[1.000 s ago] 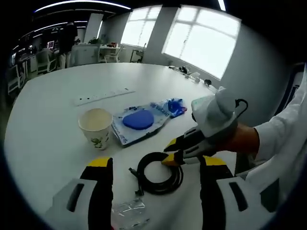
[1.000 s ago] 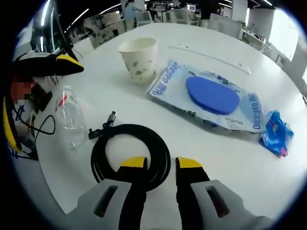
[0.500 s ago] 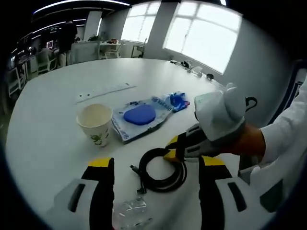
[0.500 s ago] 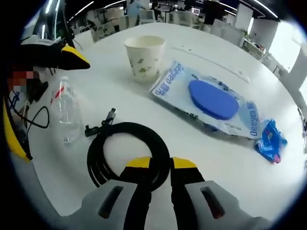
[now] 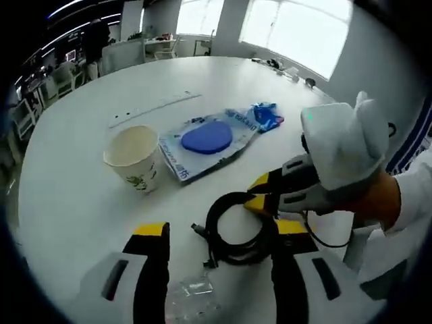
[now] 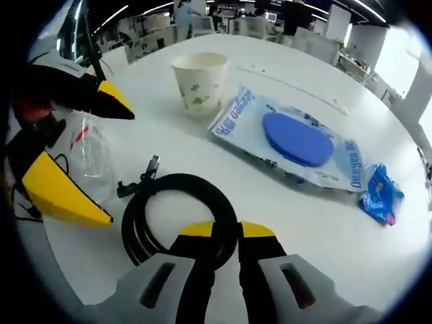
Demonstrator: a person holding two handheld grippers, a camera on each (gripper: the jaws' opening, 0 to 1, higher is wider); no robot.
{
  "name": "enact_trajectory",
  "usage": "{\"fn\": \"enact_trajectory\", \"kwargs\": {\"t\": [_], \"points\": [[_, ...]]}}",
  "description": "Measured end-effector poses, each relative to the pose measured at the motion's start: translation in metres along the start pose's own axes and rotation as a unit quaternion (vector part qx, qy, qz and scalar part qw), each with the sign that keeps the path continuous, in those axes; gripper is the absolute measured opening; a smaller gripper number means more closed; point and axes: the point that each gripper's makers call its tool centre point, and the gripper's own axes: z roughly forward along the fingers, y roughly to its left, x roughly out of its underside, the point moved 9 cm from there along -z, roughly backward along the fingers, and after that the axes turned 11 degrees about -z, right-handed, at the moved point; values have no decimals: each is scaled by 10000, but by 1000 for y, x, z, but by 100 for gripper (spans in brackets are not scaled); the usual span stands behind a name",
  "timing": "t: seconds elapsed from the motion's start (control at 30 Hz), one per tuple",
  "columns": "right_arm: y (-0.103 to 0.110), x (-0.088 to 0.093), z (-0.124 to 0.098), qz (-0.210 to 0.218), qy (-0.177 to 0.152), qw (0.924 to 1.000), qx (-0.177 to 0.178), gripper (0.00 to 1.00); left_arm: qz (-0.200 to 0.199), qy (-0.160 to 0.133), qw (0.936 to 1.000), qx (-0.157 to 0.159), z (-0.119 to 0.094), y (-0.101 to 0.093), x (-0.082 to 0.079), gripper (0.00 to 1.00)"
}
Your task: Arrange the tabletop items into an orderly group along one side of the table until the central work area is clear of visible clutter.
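We are pinching the near edge of the coiled black cable [image 6: 179, 216] on the tabletop [image 6: 283, 202] with our right gripper [image 6: 226, 233], at 6 o'clock in its view, while our left gripper [image 5: 219, 233] is waiting open; the cable looks light, springy, likely to uncoil.

Black cable [image 6: 177, 214], blue pouch [image 6: 297, 138], yellow-tipped tongs [image 6: 226, 231]
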Motion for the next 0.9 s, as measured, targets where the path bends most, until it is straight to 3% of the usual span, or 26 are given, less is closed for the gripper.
{"fn": "enact_trajectory", "kwargs": {"t": [0.03,0.07,0.1,0.13,0.2,0.23,0.37,0.9], "points": [[0,0,0,0,-4,10000,1,10,-143,308,9994,-108,2,1,4,63],[0,0,0,2,-9,10000,3,10,-76,395,9991,-119,5,1,3,61],[0,0,0,9,-17,10000,4,10,-83,362,9992,-162,9,0,1,60],[0,0,0,12,-20,10000,6,10,-257,512,9979,-294,11,2,3,58],[0,1,0,18,-33,10000,6,10,-290,507,9981,-208,17,2,0,55],[0,0,0,21,-37,10000,1,10,-473,615,9965,-309,19,2,1,52],[-1,1,0,36,-69,10000,-9,10,-286,899,9942,-511,27,4,5,44],[-2,2,0,33,-136,9999,-32,10,-169,1258,9894,-701,43,6,16,19]]}}
